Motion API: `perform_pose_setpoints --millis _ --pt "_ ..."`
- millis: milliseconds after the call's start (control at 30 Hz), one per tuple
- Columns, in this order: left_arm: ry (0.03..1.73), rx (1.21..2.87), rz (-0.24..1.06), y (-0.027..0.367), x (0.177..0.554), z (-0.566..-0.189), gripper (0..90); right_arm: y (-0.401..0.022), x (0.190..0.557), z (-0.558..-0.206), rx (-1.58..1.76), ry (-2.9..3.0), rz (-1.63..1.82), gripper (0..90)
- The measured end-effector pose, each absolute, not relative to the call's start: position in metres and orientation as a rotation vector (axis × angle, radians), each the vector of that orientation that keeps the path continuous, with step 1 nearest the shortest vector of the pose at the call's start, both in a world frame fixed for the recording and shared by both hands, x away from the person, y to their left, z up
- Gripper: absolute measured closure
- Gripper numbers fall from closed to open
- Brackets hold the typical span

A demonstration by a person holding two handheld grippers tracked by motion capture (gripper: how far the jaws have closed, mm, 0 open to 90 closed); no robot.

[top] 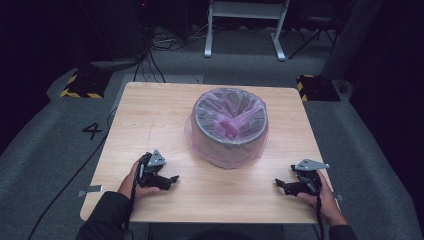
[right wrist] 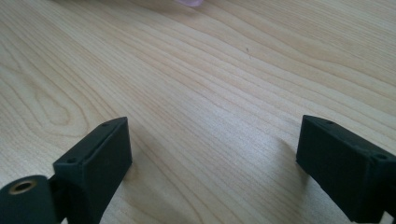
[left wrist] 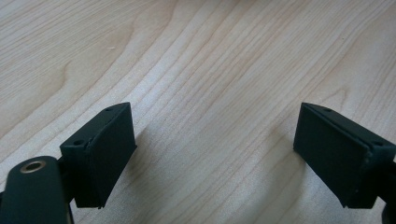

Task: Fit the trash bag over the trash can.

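Note:
A round grey bin (top: 229, 129) lined with a thin pink plastic bag (top: 226, 159) stands in the middle of the wooden table (top: 150, 125); the bag hangs down over the bin's outside to the tabletop. My left gripper (top: 171, 181) rests low on the table near its front left, held in a hand, pointing right. In the left gripper view my left gripper (left wrist: 215, 154) stands open over bare wood. My right gripper (top: 280, 185) sits near the front right, pointing left. In the right gripper view my right gripper (right wrist: 212, 163) is open, nothing between its fingers.
A white desk frame (top: 245, 25) stands on the grey floor beyond the table. Yellow-and-black striped blocks (top: 80, 85) (top: 316, 86) lie off the far corners. Cables run across the floor at the left. A sliver of pink bag (right wrist: 189, 2) shows at the top of the right gripper view.

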State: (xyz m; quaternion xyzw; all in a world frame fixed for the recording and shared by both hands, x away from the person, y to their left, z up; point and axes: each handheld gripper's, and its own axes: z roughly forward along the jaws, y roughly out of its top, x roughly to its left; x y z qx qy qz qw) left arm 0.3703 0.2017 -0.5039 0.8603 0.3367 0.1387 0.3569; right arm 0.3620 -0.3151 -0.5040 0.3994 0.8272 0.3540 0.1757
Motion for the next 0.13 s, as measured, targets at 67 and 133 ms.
perform_pose_setpoints --millis 67,133 --pt "0.872 2.219 0.358 0.2014 0.3707 -0.504 12.6 -0.315 0.3625 -0.5041 1.132 2.343 1.001 9.0" --pt "0.878 2.216 0.354 0.2011 0.3707 -0.5041 12.6 -0.315 0.3626 -0.5041 1.134 2.343 0.999 8.6"
